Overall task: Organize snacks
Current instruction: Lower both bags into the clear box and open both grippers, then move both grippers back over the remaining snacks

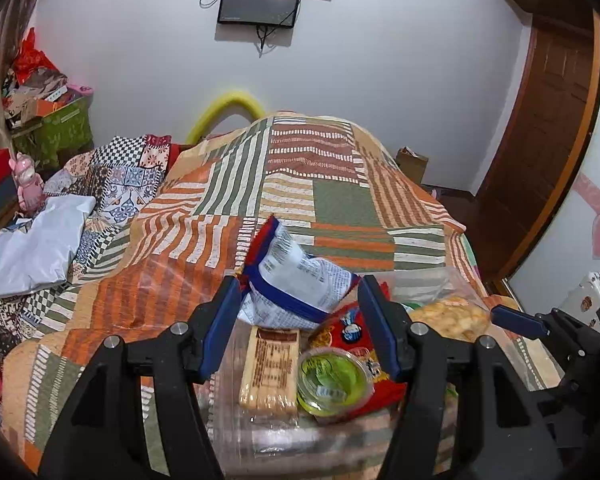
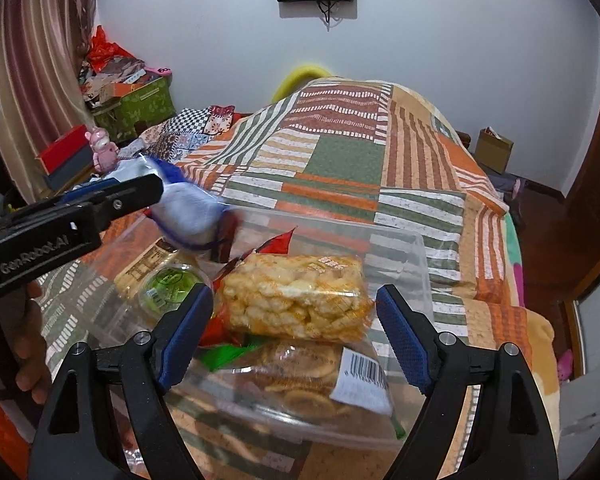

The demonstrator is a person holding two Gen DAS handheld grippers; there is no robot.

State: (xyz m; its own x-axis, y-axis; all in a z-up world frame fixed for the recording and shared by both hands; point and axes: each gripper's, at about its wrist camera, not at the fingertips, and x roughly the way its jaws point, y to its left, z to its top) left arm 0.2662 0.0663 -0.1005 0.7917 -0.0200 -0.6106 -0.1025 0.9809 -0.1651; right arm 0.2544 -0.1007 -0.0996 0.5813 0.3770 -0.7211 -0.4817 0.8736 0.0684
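A clear plastic bin (image 2: 416, 256) sits on the patchwork bed and holds snacks. In the left wrist view my left gripper (image 1: 298, 326) is open, its fingers either side of a white and blue snack bag (image 1: 300, 284) that tilts over the bin; the bag looks blurred in the right wrist view (image 2: 188, 212). Below lie a wafer pack (image 1: 270, 372), a green-lidded cup (image 1: 332, 380) and a red packet (image 1: 348, 328). My right gripper (image 2: 294, 336) is open above a bag of yellow puffed snacks (image 2: 296, 296) and a cracker bag (image 2: 312, 376).
The quilted bed (image 1: 320, 184) fills the middle. Folded cloths and a grey bag (image 1: 32, 240) lie at the left. A green box of clutter (image 1: 56, 124) and a pink toy (image 1: 28, 184) stand by the curtain. A wooden door (image 1: 540, 140) is at the right.
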